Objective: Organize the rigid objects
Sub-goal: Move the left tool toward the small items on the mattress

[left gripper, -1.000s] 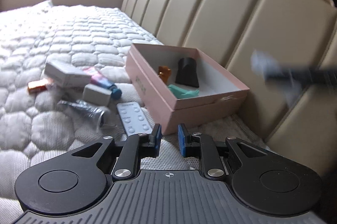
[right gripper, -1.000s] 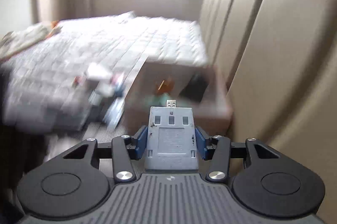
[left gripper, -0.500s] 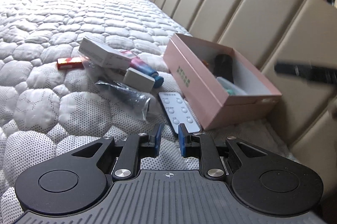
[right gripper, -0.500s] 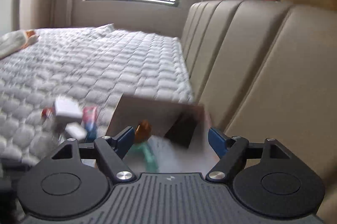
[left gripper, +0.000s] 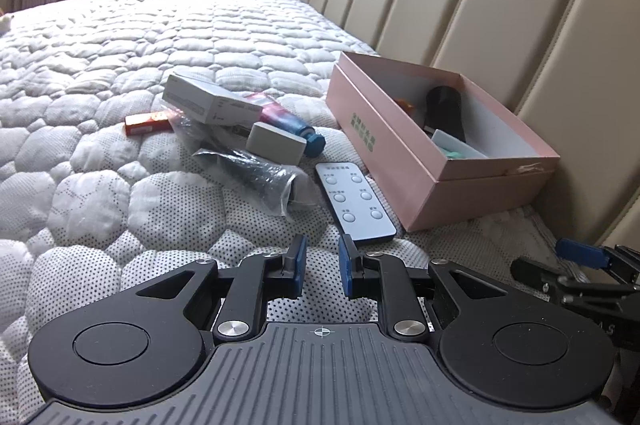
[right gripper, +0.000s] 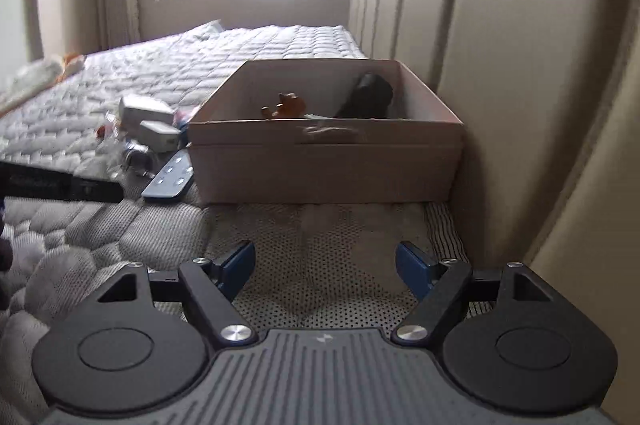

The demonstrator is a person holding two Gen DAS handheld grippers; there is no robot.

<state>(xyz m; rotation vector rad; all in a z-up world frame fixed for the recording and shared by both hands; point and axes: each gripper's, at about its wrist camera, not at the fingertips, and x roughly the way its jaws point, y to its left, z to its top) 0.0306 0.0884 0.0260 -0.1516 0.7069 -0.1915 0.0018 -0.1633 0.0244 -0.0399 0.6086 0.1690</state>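
The pink box (left gripper: 420, 161) sits on the quilted mattress (left gripper: 120, 65) at its headboard edge, its long axis running along the padded headboard (left gripper: 480, 5), one long wall just beside it. Inside, a black cone-shaped item (left gripper: 444, 109) lies along the box's length near the far end, an orange figure (right gripper: 286, 105) sits beside it toward the mattress side, and a pale flat piece (left gripper: 456, 143) with a teal item (left gripper: 454, 153) under it rests toward the near end.

Just outside the box's near corner lies a white remote (left gripper: 354, 203), long axis roughly parallel to the box, its buttons up and its near end pointing at the left gripper. Farther from the headboard is a loose pile: a clear plastic bag with a dark object (left gripper: 256, 177), a small white block (left gripper: 276, 145), a pink tube with a blue cap (left gripper: 288, 123), a white carton (left gripper: 212, 101) and a red packet (left gripper: 146, 123).

The left gripper (left gripper: 322, 267) hovers over the mattress short of the remote, its jaws nearly together with a narrow gap, holding nothing. The right gripper (right gripper: 326, 265) faces the box's near end wall, jaws spread wide and empty.
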